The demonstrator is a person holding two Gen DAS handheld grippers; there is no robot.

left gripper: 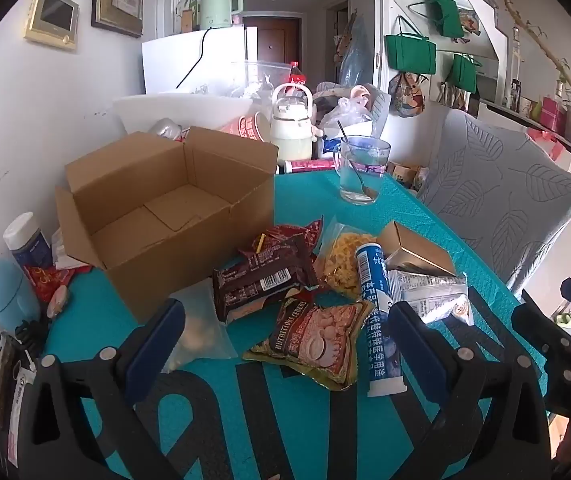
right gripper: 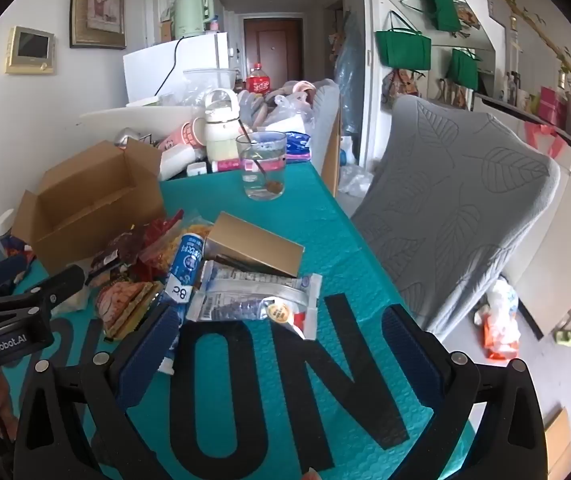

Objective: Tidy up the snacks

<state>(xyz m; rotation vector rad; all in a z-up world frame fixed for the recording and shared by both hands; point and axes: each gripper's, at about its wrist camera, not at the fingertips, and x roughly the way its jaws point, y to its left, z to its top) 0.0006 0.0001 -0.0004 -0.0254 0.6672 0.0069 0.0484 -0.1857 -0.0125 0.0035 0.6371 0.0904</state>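
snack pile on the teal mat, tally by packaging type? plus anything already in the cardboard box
Opaque printed packets: 4 (brown packet, red packet, cereal packet, white-and-blue packet)
Clear bags: 2 (yellow snack bag, clear bag)
Tubes: 1 (blue-and-white tube)
Boxes: 1 (gold box)
In the cardboard box: 0
Total: 8

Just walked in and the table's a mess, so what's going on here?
A person is holding a two-finger gripper in each hand over a teal table to sort snacks. The left gripper and the right gripper are both open and hold nothing. The snacks lie in a loose pile beside a cardboard box, which is open and looks empty. Nothing has been packed yet.
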